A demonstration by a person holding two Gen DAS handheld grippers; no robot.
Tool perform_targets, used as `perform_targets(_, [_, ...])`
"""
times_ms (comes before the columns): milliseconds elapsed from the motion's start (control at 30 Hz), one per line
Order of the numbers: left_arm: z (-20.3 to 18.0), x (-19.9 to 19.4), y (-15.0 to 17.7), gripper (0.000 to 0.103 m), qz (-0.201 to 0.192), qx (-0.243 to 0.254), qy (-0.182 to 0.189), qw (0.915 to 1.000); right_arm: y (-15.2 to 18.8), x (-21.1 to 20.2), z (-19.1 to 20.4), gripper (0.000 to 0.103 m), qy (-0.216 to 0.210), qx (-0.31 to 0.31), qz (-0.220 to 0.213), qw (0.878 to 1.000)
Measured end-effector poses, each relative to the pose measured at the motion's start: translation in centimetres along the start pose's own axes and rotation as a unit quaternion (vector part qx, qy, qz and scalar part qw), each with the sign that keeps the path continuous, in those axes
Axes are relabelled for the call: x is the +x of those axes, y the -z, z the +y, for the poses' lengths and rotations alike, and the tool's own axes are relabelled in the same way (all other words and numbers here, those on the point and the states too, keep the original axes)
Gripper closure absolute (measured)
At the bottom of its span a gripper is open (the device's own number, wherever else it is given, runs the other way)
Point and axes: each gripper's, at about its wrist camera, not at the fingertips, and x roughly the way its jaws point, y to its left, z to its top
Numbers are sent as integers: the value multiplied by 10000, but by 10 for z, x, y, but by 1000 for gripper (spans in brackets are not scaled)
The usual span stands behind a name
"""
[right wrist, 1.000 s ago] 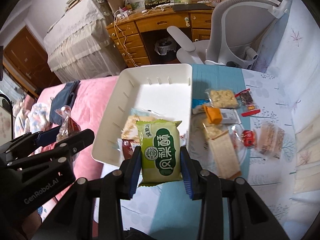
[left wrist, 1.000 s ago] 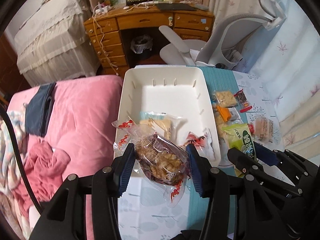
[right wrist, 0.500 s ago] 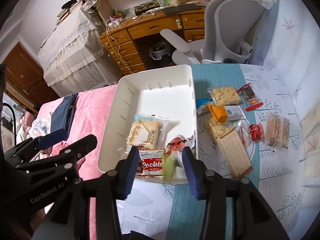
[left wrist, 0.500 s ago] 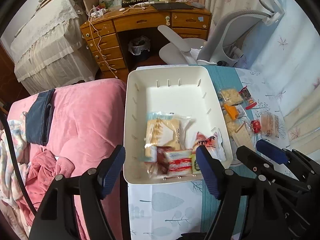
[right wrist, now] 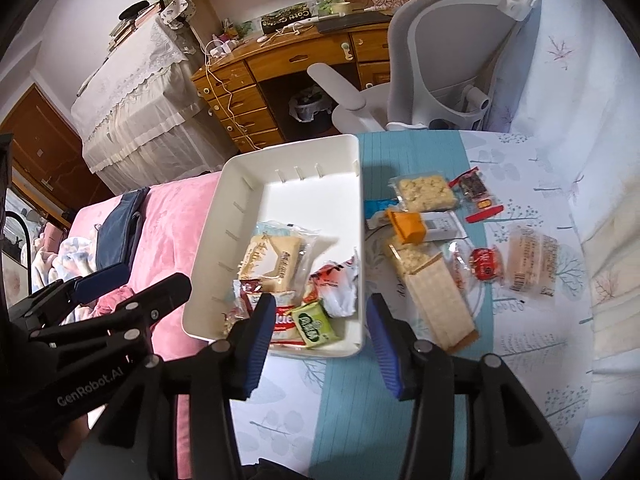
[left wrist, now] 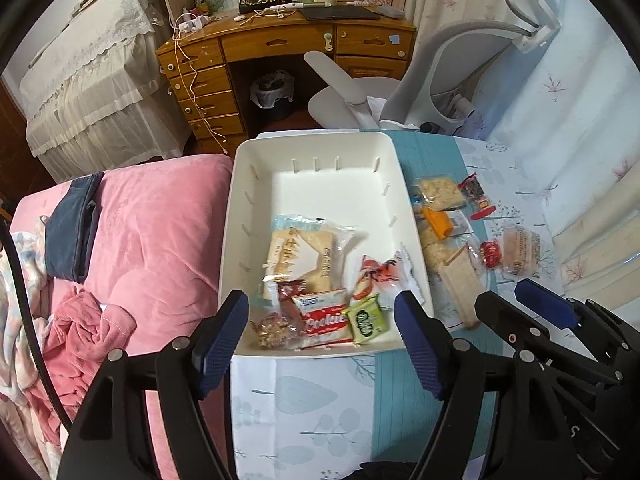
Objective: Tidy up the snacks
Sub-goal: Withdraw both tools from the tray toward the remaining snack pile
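Both empty, spread apart: left claw (left wrist: pixel 322 336) and right claw (right wrist: pixel 316 346), low in frame before white bin (left wrist: pixel 256 184) of snacks.

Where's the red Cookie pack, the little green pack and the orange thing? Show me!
red Cookie pack (left wrist: pixel 325 319), left wrist view, on its white lettering.
green pack (right wrist: pixel 313 325), right wrist view, middle of its front face.
orange thing (right wrist: pixel 407 225), right wrist view, on its top face, outside the white bin (right wrist: pixel 280 160).
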Motion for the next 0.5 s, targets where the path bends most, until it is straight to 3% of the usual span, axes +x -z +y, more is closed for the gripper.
perform_targets(500, [-85, -3, 11, 29, 148, -225, 115, 9996, -2, -30, -70, 49, 143, -139, 105, 9997])
